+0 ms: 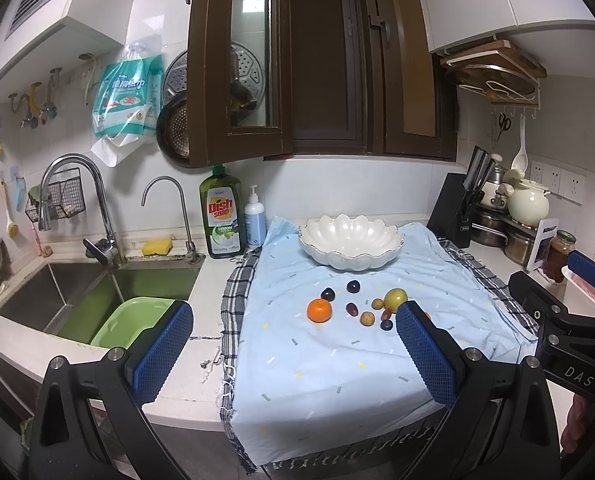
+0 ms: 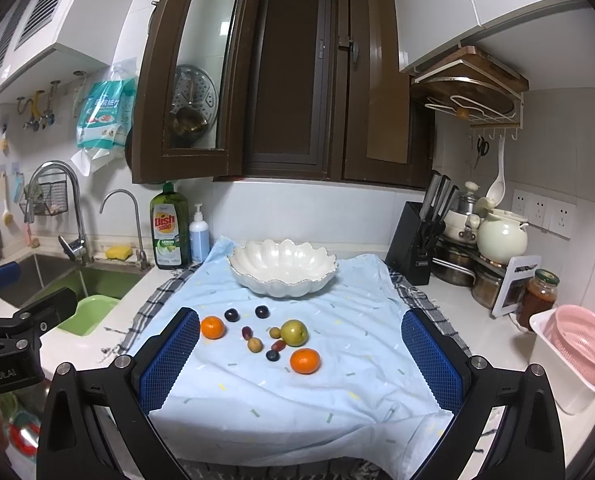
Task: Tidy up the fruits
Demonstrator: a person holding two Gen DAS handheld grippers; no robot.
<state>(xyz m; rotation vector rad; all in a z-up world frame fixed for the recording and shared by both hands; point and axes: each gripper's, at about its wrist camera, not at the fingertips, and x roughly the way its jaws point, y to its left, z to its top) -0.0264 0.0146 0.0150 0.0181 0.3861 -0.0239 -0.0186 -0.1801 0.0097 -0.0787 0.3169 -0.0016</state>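
A white scalloped bowl (image 1: pixel 351 240) (image 2: pixel 283 266) stands empty at the back of a light blue cloth (image 1: pixel 337 360) (image 2: pixel 297 400). In front of it lie loose fruits: two tangerines (image 2: pixel 213 327) (image 2: pixel 305 361), one of them (image 1: pixel 319 310) also in the left wrist view, a yellow-green apple (image 1: pixel 395 299) (image 2: pixel 294 332), dark grapes (image 1: pixel 353 287) (image 2: pixel 262 312) and small brown fruits (image 1: pixel 367 318) (image 2: pixel 254 345). My left gripper (image 1: pixel 293 344) hovers open, short of the fruits. My right gripper (image 2: pixel 300 352) is open too, its fingers wide on either side of the pile and nearer to me.
A sink (image 1: pixel 77 292) with a green basin (image 1: pixel 137 320) lies left of the cloth, with a dish soap bottle (image 1: pixel 221 216) and pump bottle (image 1: pixel 255 218) behind. A knife block (image 2: pixel 421 240), pots, a jar (image 2: pixel 537 294) and a pink colander (image 2: pixel 585 344) crowd the right side.
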